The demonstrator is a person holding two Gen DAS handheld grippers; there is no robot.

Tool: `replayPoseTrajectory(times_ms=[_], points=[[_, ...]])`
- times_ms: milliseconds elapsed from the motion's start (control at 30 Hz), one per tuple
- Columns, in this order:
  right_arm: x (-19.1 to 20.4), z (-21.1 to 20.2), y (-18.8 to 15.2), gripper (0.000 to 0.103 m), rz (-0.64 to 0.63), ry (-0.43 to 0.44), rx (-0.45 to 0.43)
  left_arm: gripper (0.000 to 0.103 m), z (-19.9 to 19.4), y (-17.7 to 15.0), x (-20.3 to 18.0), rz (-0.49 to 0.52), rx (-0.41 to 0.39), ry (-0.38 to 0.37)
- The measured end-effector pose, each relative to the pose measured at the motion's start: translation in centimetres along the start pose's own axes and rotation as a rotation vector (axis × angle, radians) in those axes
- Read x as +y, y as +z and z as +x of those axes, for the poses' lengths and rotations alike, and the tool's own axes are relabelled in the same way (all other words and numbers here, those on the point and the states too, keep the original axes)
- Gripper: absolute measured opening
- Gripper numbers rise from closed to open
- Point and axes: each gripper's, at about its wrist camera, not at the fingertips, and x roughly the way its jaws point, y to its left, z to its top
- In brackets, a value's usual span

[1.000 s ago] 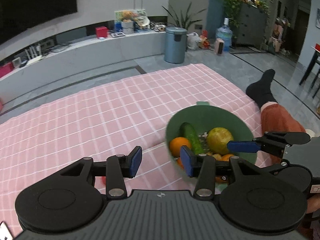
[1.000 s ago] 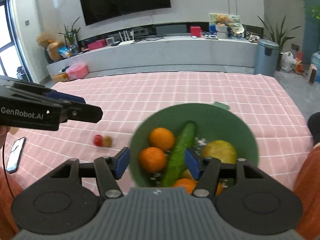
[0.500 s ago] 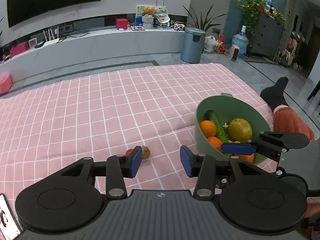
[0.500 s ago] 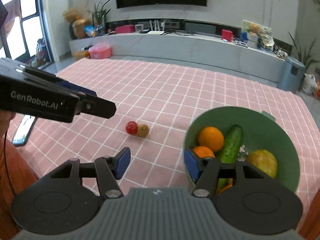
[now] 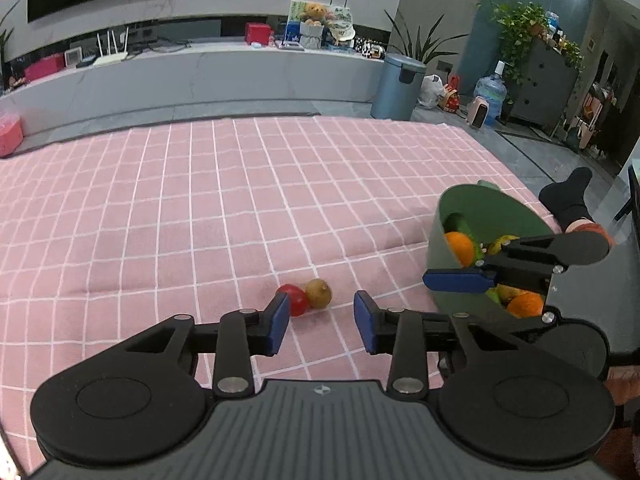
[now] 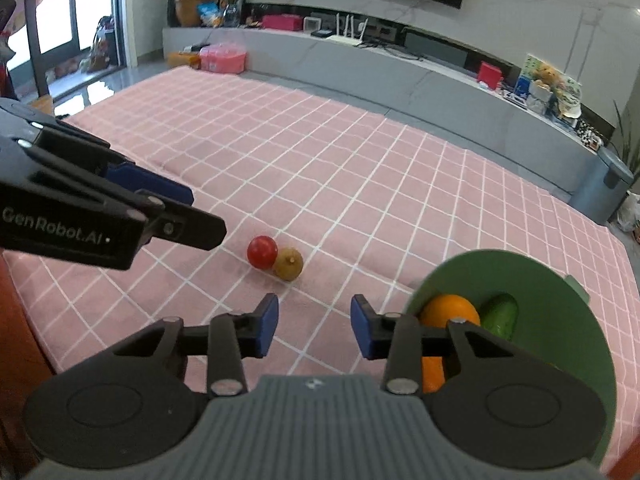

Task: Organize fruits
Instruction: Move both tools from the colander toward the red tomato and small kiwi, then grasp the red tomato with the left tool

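A small red fruit (image 5: 294,298) and a small brown fruit (image 5: 319,292) lie touching on the pink checked cloth (image 5: 240,200); both show in the right wrist view, red (image 6: 262,251) and brown (image 6: 288,264). A green bowl (image 5: 500,210) to the right holds oranges, a cucumber and a yellow-green fruit; it also shows in the right wrist view (image 6: 560,276). My left gripper (image 5: 320,326) is open and empty, just short of the two small fruits. My right gripper (image 6: 314,326) is open and empty, between the small fruits and the bowl.
A grey low bench (image 5: 200,76) with boxes and toys runs along the far wall. A blue-grey bin (image 5: 398,86) stands past the cloth's far right corner. A person's leg in a black sock (image 5: 568,196) lies right of the bowl.
Both grippers swung left, away from over the bowl, toward the two small fruits. The bowl slid to the right edge of both views. Both grippers stayed open.
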Motion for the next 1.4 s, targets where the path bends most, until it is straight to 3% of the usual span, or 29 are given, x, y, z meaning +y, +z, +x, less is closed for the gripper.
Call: replayPoseTrajectory(times_ms=[333, 567, 1167, 1400], points=[[0.6, 3.6, 1.2, 0.03, -0.081, 0.029, 0.063, 0.037, 3.7, -0.6, 2.2, -0.05, 0.073, -0.021], [0.9, 5.2, 2.0, 0.03, -0.118, 0.041, 0.091, 0.037, 5.7, -0.2, 2.4, -0.021, 0.089, -0.003], [0.9, 6.0, 2.0, 0.029, -0.13, 0.039, 0.114, 0.037, 7.2, 0.4, 3.5, -0.067, 0.097, -0.059], [0.9, 5.9, 2.0, 0.029, -0.126, 0.037, 0.114, 0.029, 7.0, 0.0, 3.8, -0.104, 0.089, -0.085]])
